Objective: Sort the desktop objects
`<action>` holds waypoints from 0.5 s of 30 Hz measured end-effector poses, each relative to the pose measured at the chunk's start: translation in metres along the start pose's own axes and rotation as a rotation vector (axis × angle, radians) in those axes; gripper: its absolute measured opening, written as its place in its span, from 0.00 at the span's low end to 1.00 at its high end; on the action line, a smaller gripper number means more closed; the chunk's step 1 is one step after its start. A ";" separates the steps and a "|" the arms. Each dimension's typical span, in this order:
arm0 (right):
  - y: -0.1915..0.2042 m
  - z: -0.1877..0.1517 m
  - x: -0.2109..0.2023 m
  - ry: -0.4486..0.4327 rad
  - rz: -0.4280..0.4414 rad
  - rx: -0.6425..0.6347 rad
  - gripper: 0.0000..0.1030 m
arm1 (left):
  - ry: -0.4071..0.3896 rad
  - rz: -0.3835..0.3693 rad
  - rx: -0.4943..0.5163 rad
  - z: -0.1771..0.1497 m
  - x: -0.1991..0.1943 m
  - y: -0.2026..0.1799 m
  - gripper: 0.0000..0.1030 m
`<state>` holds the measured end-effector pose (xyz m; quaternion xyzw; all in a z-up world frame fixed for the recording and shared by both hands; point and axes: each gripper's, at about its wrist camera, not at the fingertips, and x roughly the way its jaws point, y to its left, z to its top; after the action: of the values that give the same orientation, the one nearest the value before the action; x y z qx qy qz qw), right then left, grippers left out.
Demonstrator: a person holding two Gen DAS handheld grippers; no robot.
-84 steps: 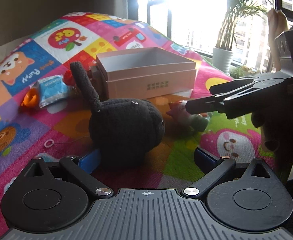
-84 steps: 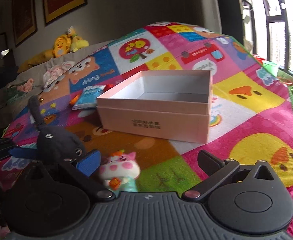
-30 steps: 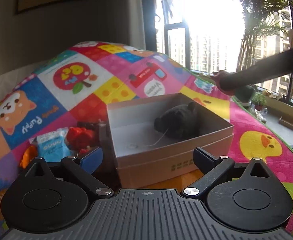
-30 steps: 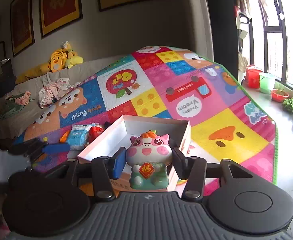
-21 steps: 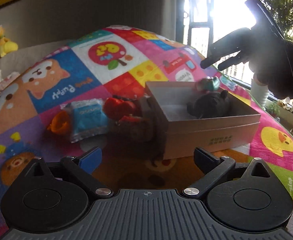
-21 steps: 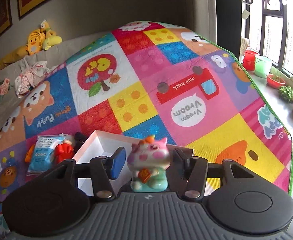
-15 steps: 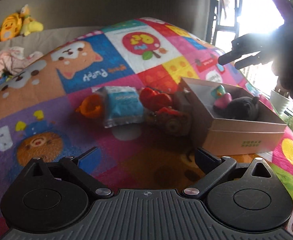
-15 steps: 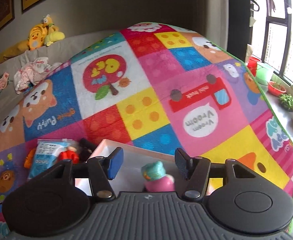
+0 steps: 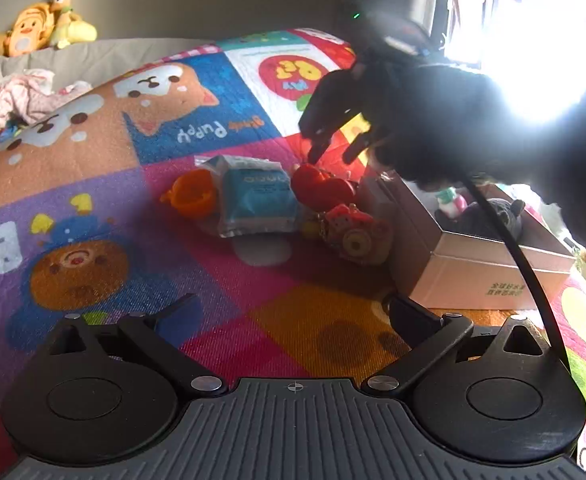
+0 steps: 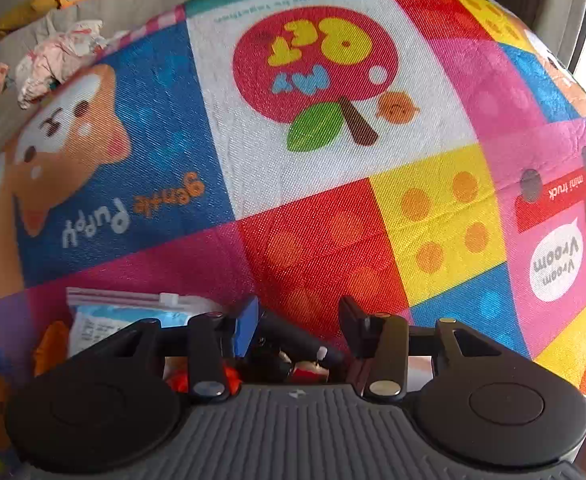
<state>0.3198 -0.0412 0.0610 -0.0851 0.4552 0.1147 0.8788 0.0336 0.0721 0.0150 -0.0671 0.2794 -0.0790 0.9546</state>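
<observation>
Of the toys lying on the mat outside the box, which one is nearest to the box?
The pink camera toy: it lies right beside the box, while the red toy, blue packet and orange toy lie farther away.

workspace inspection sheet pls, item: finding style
surface: patchwork play mat, colourful squares.
job's things: pink box holds dark plush and pink-green toy; blue packet, orange toy, red toy, pink camera toy lie beside it.
clutter: crumpled cloth.
grippers: left hand-held gripper open, empty; right hand-held gripper open above red toy.
cables: black cable.
surroundings: yellow plush, bright window.
</observation>
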 end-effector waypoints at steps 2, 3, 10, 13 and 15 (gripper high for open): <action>0.003 0.002 0.006 0.021 0.015 0.015 0.34 | 0.004 -0.010 -0.010 0.000 -0.001 0.002 1.00; 0.004 0.002 0.005 0.035 0.036 0.017 0.33 | 0.008 -0.020 -0.014 0.001 -0.001 0.003 1.00; 0.006 -0.024 -0.012 0.182 0.254 0.085 0.33 | 0.016 -0.085 0.061 -0.003 -0.007 -0.008 1.00; 0.017 -0.048 -0.025 0.235 0.324 0.040 0.33 | 0.013 -0.095 0.083 -0.005 -0.007 -0.011 1.00; 0.027 -0.065 -0.041 0.260 0.371 -0.015 0.33 | 0.020 -0.098 0.085 -0.006 -0.007 -0.012 1.00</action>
<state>0.2385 -0.0374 0.0561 -0.0203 0.5717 0.2657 0.7760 0.0233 0.0615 0.0155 -0.0394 0.2815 -0.1379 0.9488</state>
